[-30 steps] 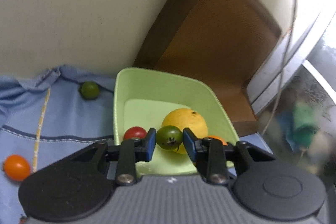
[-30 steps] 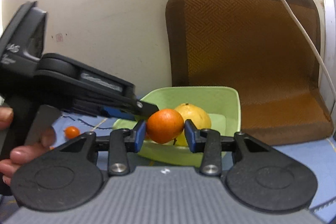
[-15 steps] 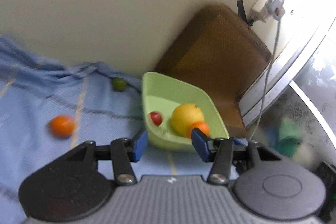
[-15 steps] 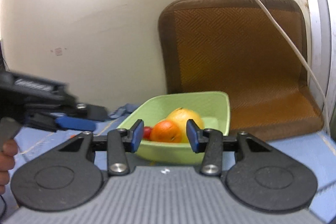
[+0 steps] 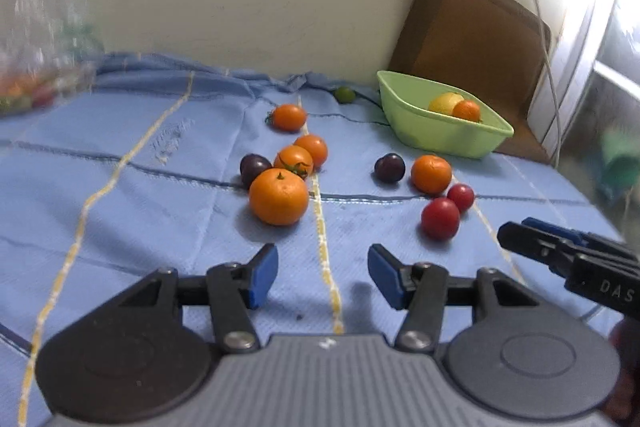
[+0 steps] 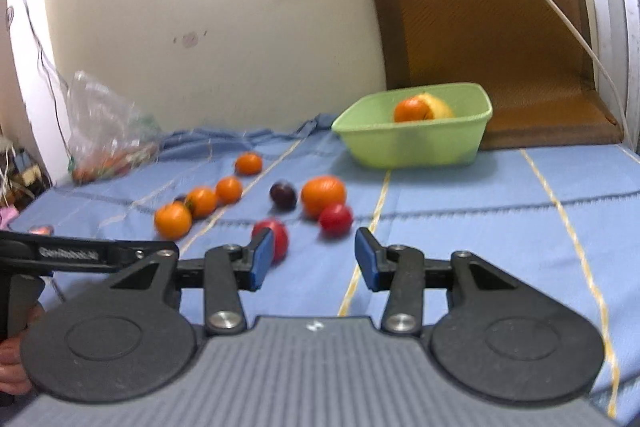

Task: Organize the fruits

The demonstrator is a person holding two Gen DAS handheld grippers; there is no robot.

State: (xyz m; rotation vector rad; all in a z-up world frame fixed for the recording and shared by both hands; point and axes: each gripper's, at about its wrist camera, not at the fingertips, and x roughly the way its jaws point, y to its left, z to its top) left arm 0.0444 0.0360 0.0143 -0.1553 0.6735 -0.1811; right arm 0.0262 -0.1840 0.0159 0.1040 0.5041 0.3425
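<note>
- My left view blows out white at its upper right, by the window.
- Fruit smears with motion blur in my right view.
- Fisheye bends all edges.

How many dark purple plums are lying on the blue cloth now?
2. One plum lies behind the big orange, touching the orange cluster. The other plum lies left of another orange, nearer the green bowl. More may be hidden in the bowl.

Fruits on cloth — bowl behind, rightward.
</note>
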